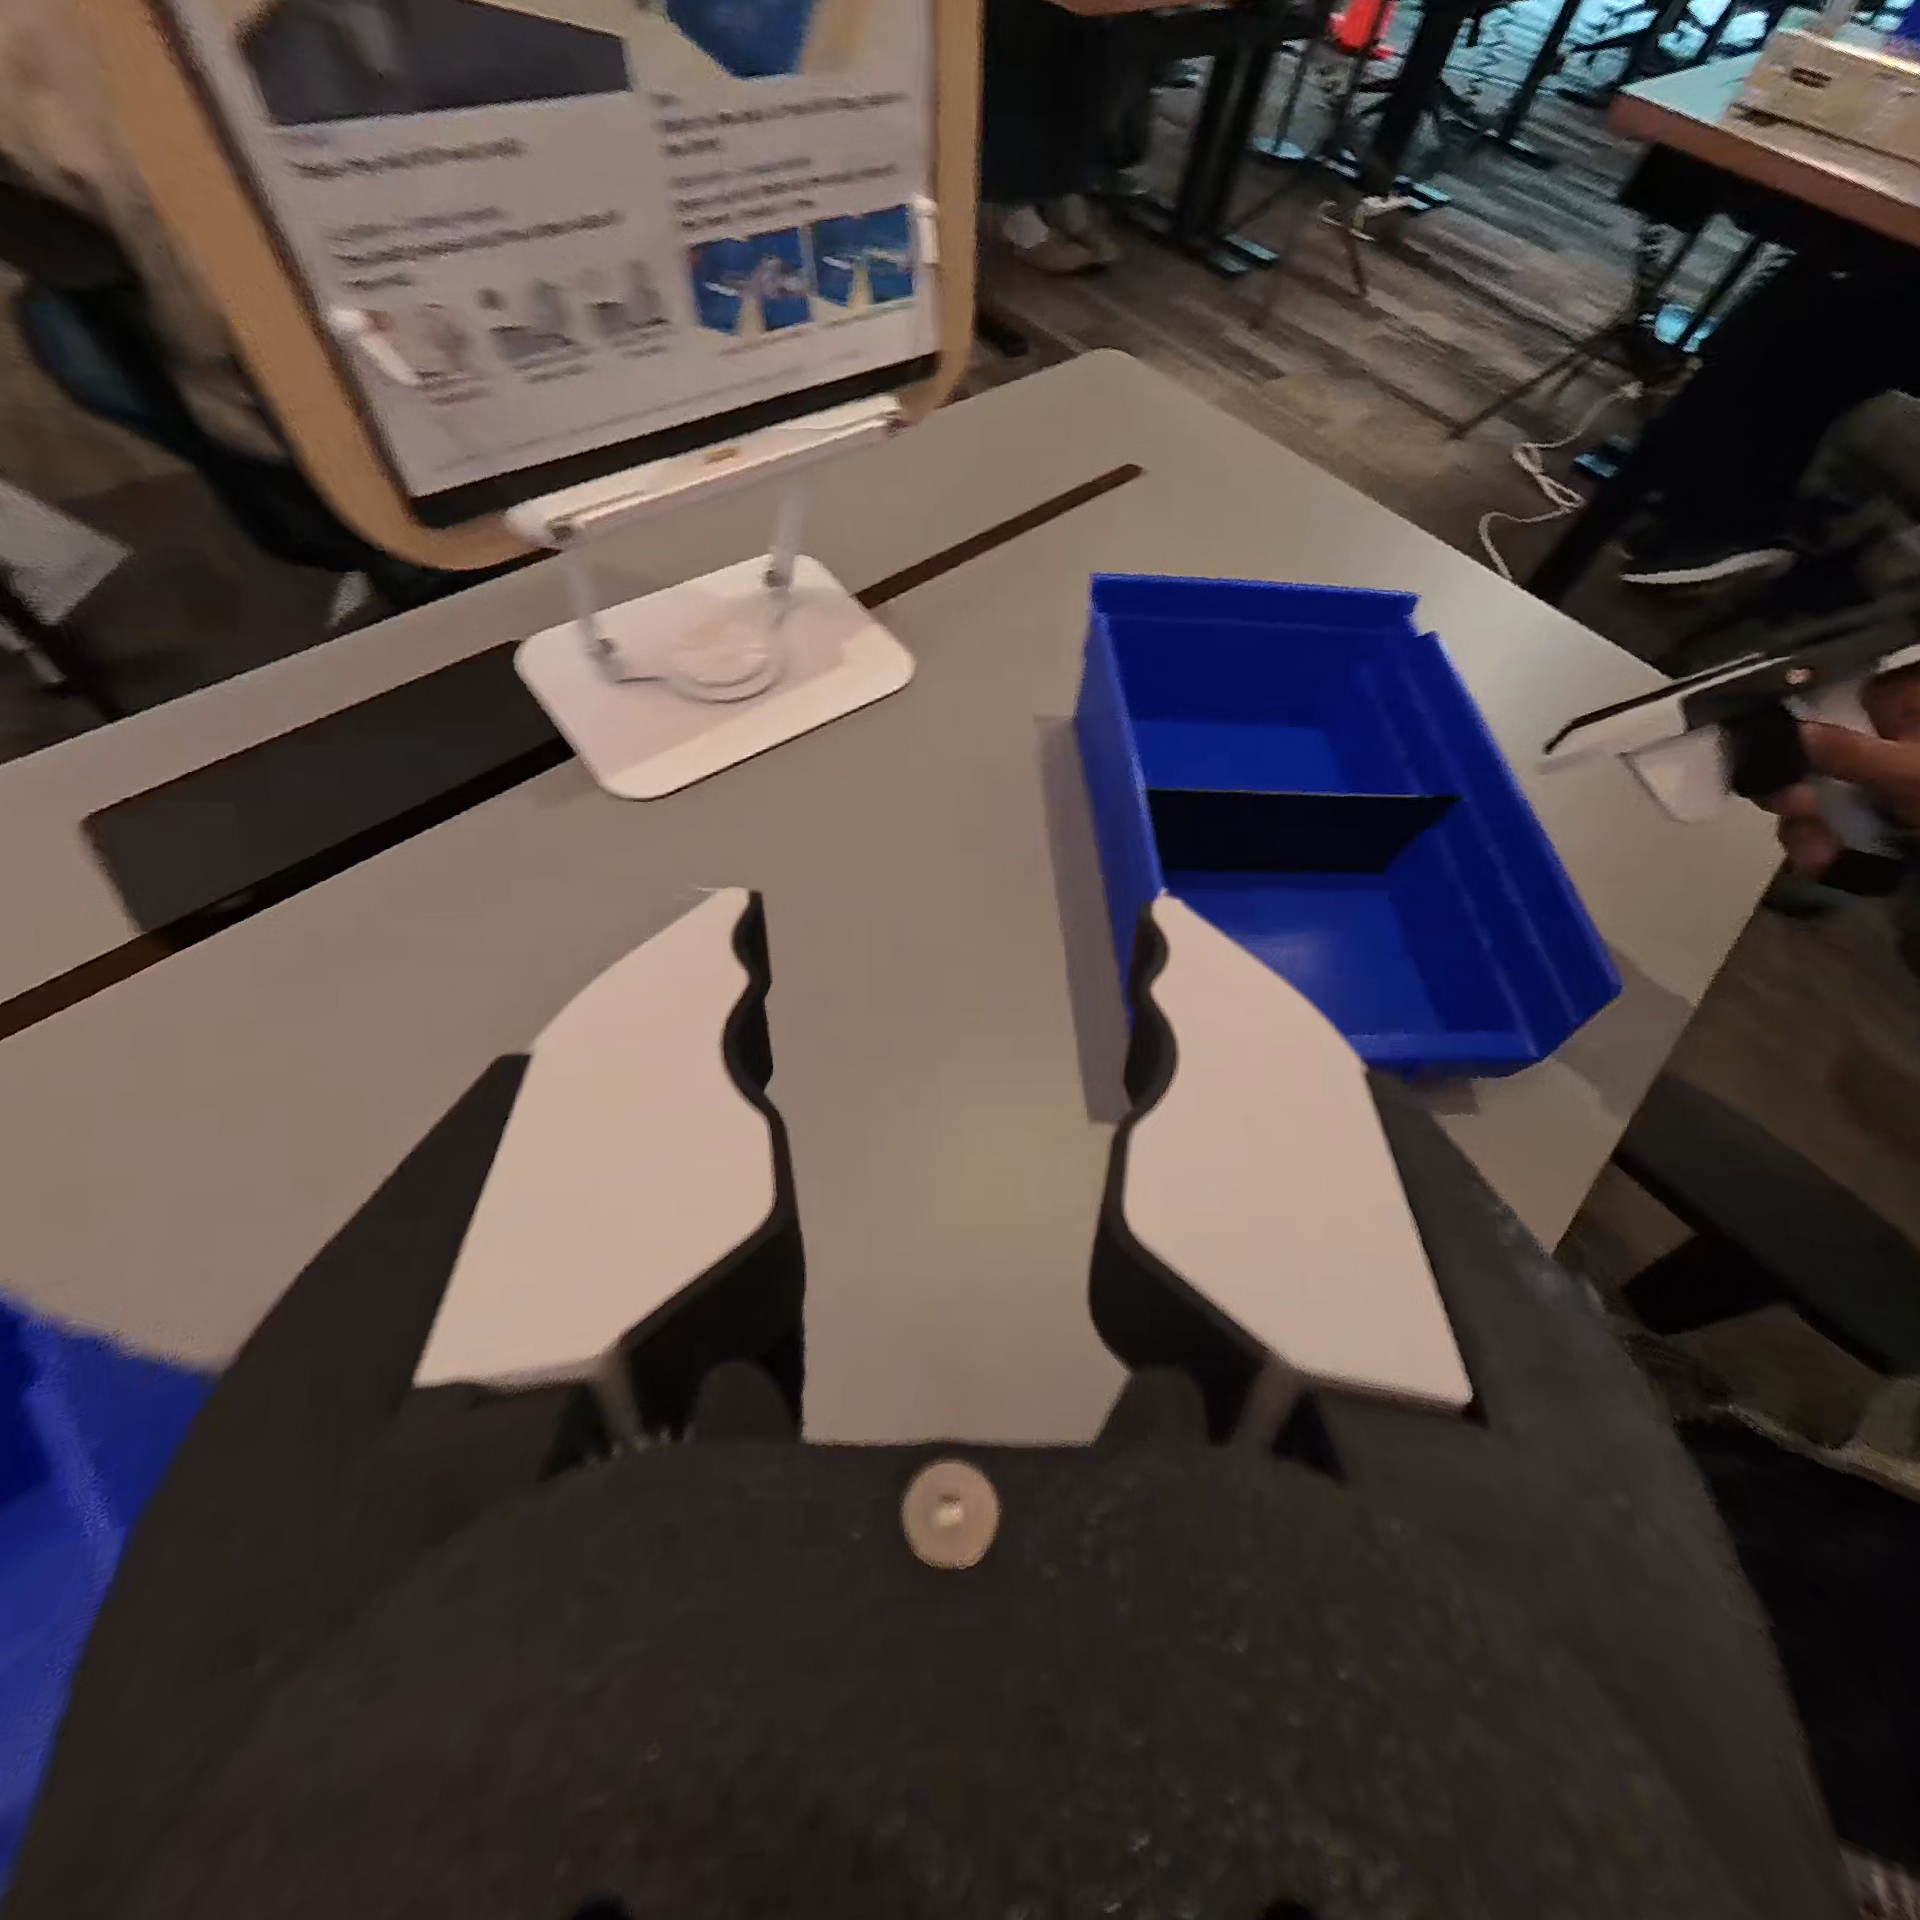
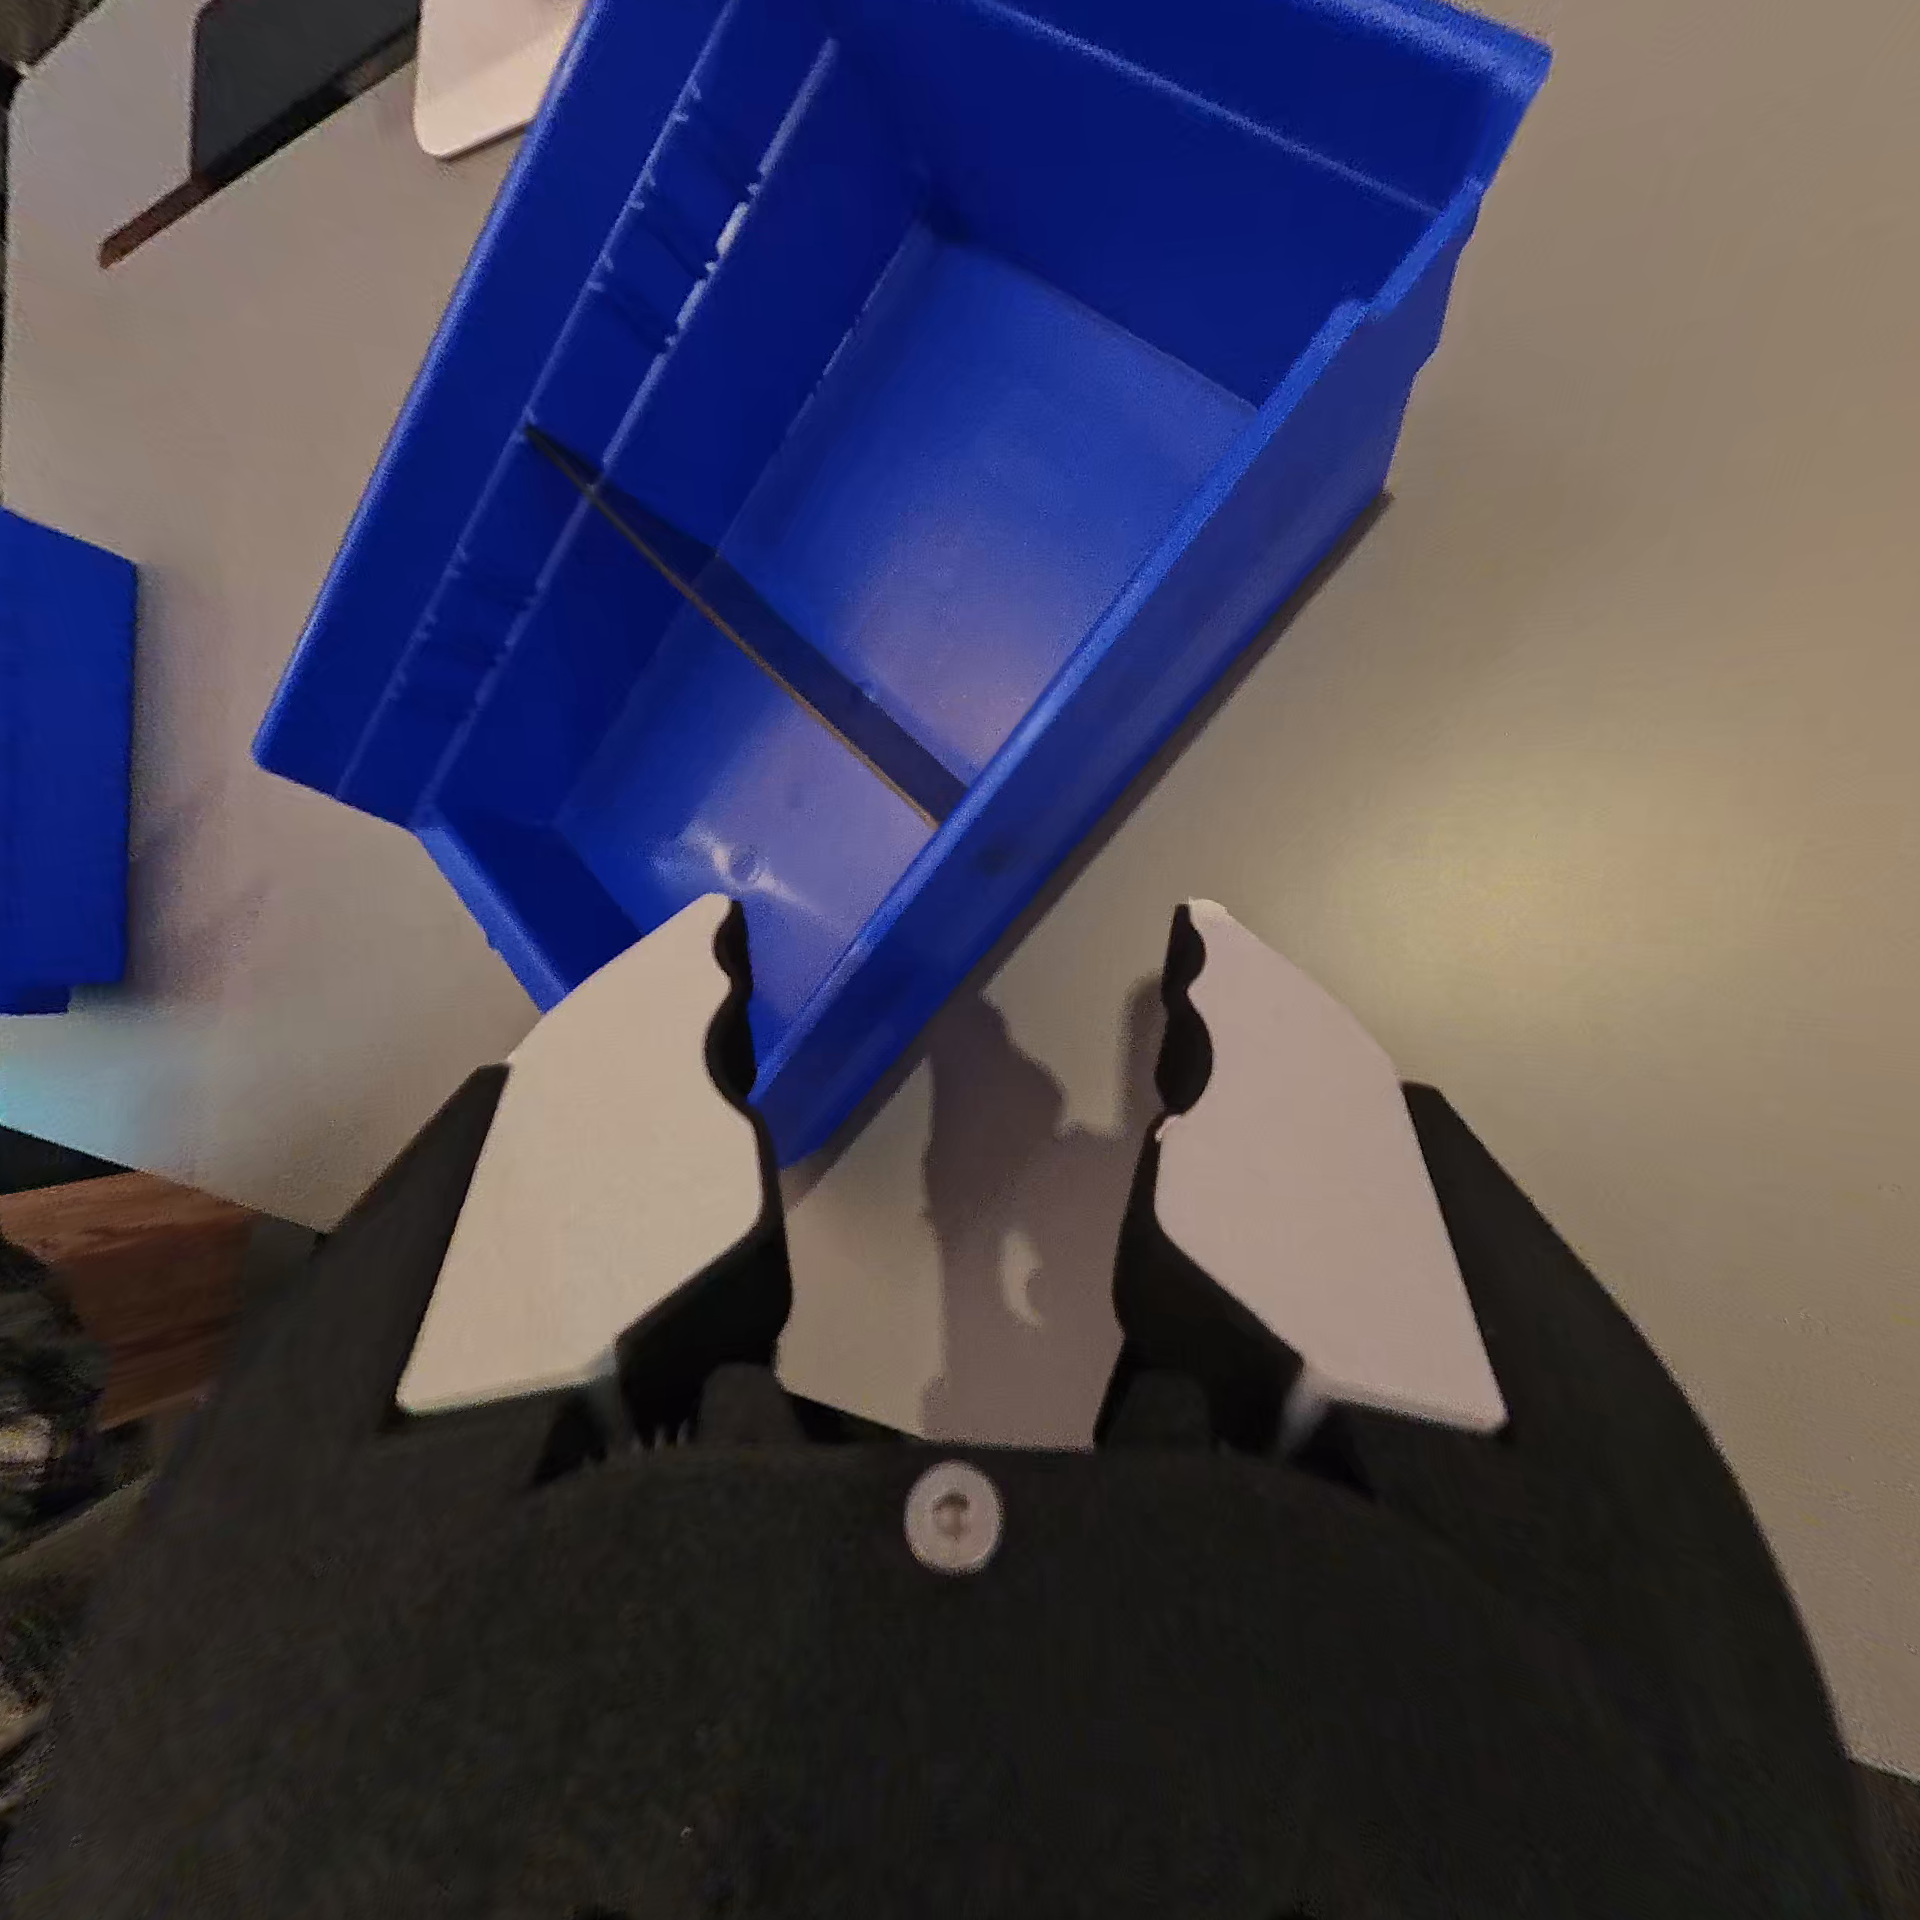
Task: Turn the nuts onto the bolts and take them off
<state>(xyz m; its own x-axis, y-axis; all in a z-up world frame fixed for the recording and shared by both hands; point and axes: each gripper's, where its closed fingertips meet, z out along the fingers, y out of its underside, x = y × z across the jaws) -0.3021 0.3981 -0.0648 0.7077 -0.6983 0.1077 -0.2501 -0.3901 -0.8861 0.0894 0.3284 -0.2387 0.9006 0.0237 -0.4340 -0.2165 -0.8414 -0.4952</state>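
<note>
Both grippers gaped wide, empty. Left gripper (image 1: 951,914) hovered over table (image 1: 312,1143), blue bin (image 1: 1558,935) just right. Right gripper (image 2: 956,925) sat at bin's near corner.

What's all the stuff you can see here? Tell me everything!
Storage bin: one, blue, empty, split by a black divider, on the table's right part.
Second bin: one, blue, only partly visible, left of the first.
Table: one, grey, with a dark slot along the back.
Display stand: one, white base, behind the bins, holding a wood-framed instruction sheet.
Nuts and bolts: none visible.
Left gripper: black and white, jaws open, empty.
Right gripper: same colours, jaws open, empty, at the bin's near corner.
</note>
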